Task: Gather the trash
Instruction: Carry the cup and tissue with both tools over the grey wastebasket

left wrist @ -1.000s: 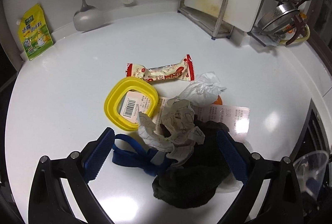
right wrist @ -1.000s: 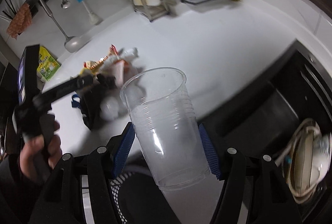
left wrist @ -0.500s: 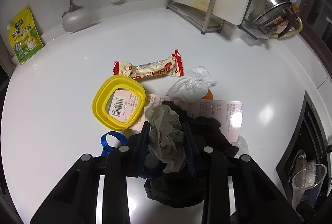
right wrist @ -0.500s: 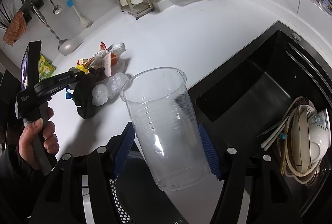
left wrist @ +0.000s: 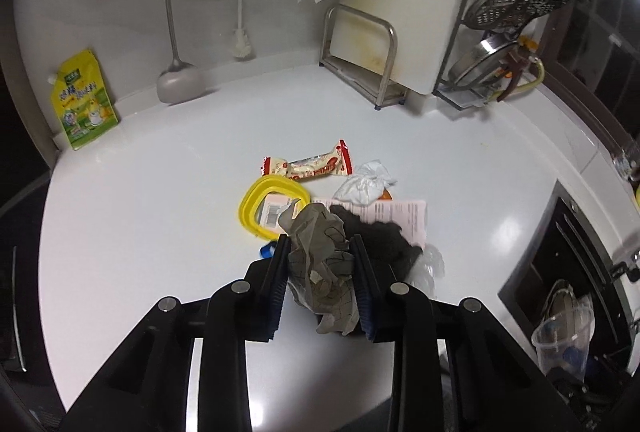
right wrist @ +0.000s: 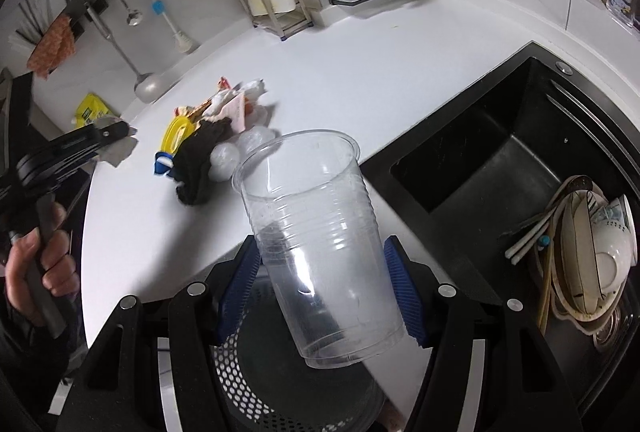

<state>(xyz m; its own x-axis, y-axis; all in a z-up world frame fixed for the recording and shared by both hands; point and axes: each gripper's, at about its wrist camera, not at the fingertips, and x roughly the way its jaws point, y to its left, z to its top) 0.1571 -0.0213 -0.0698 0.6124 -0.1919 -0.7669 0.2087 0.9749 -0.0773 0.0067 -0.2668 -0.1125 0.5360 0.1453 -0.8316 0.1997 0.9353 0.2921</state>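
Observation:
My left gripper [left wrist: 322, 252] is shut on a crumpled grey paper wad [left wrist: 320, 256] and holds it above the white counter [left wrist: 160, 212]. It also shows in the right wrist view [right wrist: 116, 144]. My right gripper [right wrist: 320, 264] is shut on a clear plastic cup [right wrist: 316, 232], held tilted over a black mesh bin [right wrist: 256, 372]. A trash pile lies on the counter: a yellow ring [left wrist: 250, 208], a snack wrapper [left wrist: 308, 166], a white tissue [left wrist: 366, 184], a pink receipt [left wrist: 400, 212] and a black cloth [left wrist: 380, 236].
A black sink [right wrist: 500, 152] with dishes [right wrist: 592, 252] is at the right. A cutting board rack [left wrist: 360, 52], a hanging ladle [left wrist: 176, 80], a brush [left wrist: 240, 44] and a yellow pouch [left wrist: 82, 100] line the back wall.
My left gripper closed on the grey paper wad and lifted it back from the pile. My right gripper moved with the cup to above the mesh bin.

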